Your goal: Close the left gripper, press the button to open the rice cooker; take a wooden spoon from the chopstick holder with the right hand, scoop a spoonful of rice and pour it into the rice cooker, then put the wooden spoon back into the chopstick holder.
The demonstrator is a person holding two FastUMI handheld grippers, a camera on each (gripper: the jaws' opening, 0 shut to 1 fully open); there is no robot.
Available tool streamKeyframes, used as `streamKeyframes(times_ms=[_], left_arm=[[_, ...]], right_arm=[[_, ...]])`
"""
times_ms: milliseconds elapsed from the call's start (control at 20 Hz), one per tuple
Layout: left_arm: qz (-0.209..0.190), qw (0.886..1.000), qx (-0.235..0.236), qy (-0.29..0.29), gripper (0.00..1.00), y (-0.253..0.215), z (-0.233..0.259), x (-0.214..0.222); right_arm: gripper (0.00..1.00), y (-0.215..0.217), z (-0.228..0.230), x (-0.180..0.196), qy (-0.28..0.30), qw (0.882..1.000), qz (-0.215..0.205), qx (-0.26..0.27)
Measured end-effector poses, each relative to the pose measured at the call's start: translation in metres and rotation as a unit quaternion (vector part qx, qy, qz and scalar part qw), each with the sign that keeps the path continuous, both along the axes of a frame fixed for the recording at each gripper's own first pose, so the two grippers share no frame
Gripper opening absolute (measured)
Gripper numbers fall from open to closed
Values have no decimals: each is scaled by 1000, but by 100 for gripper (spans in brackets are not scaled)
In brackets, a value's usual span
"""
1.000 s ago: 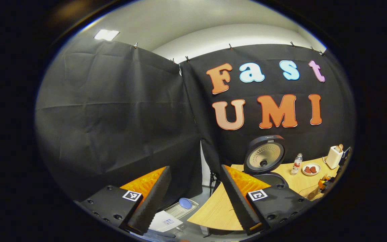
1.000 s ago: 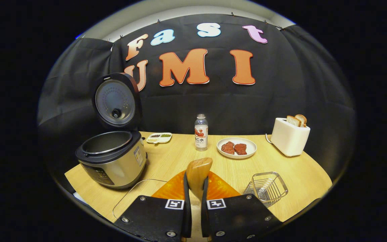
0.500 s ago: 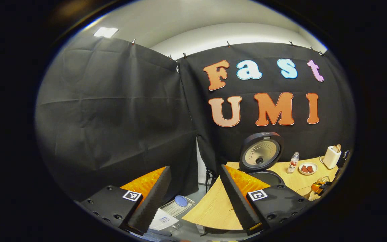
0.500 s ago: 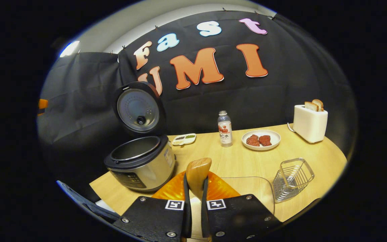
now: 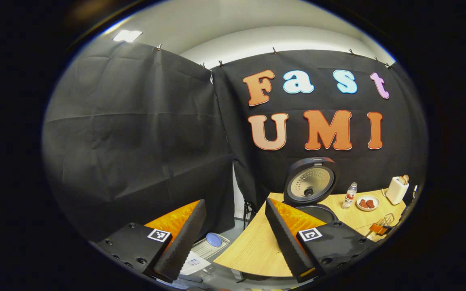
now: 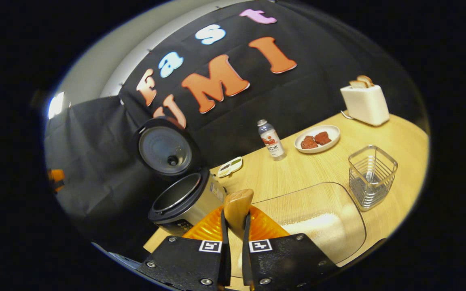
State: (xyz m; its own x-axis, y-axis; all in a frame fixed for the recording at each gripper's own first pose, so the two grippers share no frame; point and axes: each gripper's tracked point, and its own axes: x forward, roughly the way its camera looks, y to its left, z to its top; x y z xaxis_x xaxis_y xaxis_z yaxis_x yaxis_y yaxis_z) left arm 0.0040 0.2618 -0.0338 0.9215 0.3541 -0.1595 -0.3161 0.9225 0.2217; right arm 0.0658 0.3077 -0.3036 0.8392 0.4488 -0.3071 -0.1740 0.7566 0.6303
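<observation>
The right claw [image 6: 233, 238] grips the spoon [image 6: 237, 210] above a clear rice tray [image 6: 318, 214] on the tabletop [image 6: 306, 169]. The left claw [image 5: 235, 238] hangs released, off the tabletop's edge. Beyond stand the open cooker [image 6: 184, 200] and wire holder [image 6: 370, 176].

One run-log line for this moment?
cooker: lid open | right gripper: shut on wooden spoon, above rice tray | left gripper: open, idle
</observation>
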Motion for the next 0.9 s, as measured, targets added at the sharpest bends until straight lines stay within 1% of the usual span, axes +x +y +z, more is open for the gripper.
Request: streamKeyframes(times_ms=[100,200,350,450,600,700,800,900], left_arm=[[-6,1000,3,-3,100,-5,4,5],[-17,1000,3,-6,100,-13,6,10],[-25,1000,4,-7,100,-19,5,15],[-31,999,0,-5,100,-25,3,17],[-36,999,-8,-4,100,-29,-1,21],[-39,999,-17,-3,100,-33,-4,25],[-43,999,-21,-1,100,-36,-7,27],[-43,999,-14,-2,99,-36,-9,27]], right_arm=[[10,-13,-10,4,49,997,-34,55],[10,-20,-19,6,93,990,-56,93],[10,-25,-24,3,129,980,-72,134],[10,-30,-27,1,156,970,-87,166],[10,-47,-25,0,186,949,-118,224],[10,-63,-26,1,196,938,-142,248],[10,-77,-23,3,197,933,-160,255],[10,-90,-14,2,193,930,-170,263]])
